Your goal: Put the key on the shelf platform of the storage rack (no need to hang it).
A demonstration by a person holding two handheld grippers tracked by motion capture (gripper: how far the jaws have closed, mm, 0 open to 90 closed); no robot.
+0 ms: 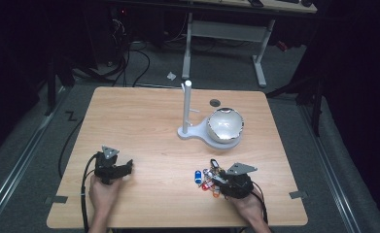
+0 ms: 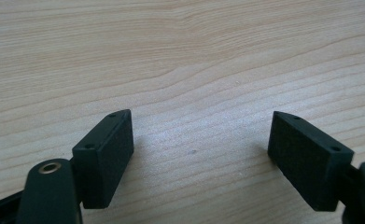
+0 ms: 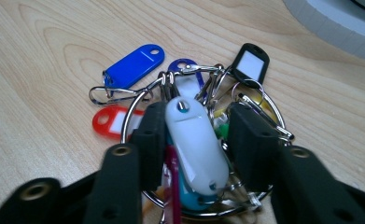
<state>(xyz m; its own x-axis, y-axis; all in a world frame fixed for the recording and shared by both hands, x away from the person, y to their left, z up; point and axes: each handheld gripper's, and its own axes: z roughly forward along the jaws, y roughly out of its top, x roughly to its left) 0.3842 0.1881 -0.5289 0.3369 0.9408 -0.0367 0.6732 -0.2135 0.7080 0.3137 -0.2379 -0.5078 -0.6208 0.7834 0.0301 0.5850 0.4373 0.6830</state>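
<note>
Pale wooden worktop [image 1: 144, 121] bare under the left gripper [image 2: 201, 154], fingers spread wide and holding nothing. Near the front right edge, bunch of coloured plastic key tags on metal rings [image 3: 189, 116] lying flat, right gripper [image 3: 196, 140] straddling the white tag [image 3: 194, 144], fingers apparently not yet pinching. Risk of slipping: smooth tag, loose rings swinging or snagging.

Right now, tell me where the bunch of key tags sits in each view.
High view: the bunch of key tags lies lower right of centre on the table, at the right gripper.
Left gripper view: not in it; bare wood between open jaws.
Right gripper view: centre, a white tag between the jaws.
Shared landmark: the white stand base, top right corner in the right gripper view.
</note>
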